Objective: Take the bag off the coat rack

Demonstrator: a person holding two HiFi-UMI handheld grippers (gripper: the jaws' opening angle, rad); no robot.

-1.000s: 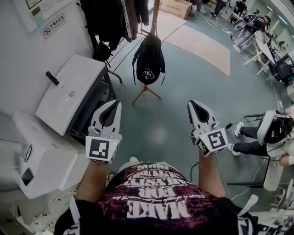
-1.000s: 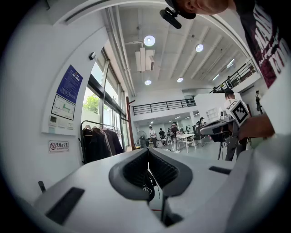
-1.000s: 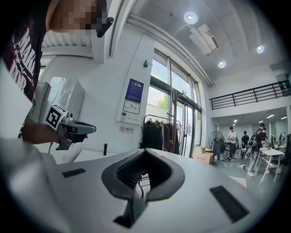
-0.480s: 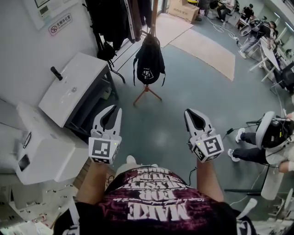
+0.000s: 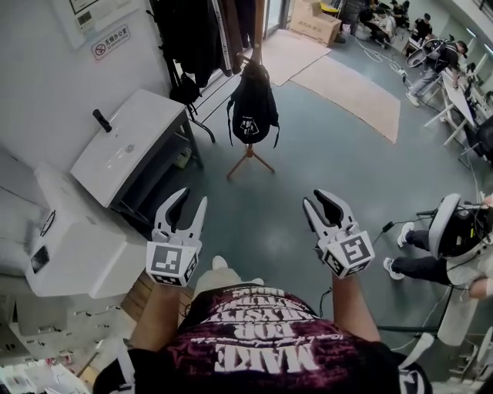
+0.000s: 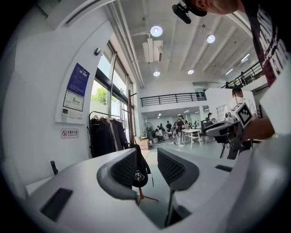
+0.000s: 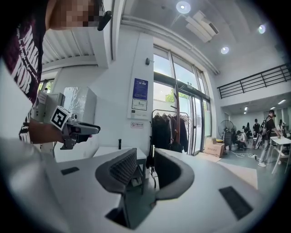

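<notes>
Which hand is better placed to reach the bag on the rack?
Left, marginally. The left tool and right tool have just been opening, empty, well short of the bag. The left gripper view frames the bag between the jaws; in the right gripper view a jaw hides most of it.

light: bright | source: ceiling lamps (image 6: pixel 156 31), windows (image 6: pixel 102 96) | edges: fisheye-warped, dark corners

Grey-green floor (image 5: pixel 323 161), beige mat (image 5: pixel 356 92), coat rack (image 5: pixel 249 156) standing, cardboard box (image 5: pixel 314 21)
</notes>
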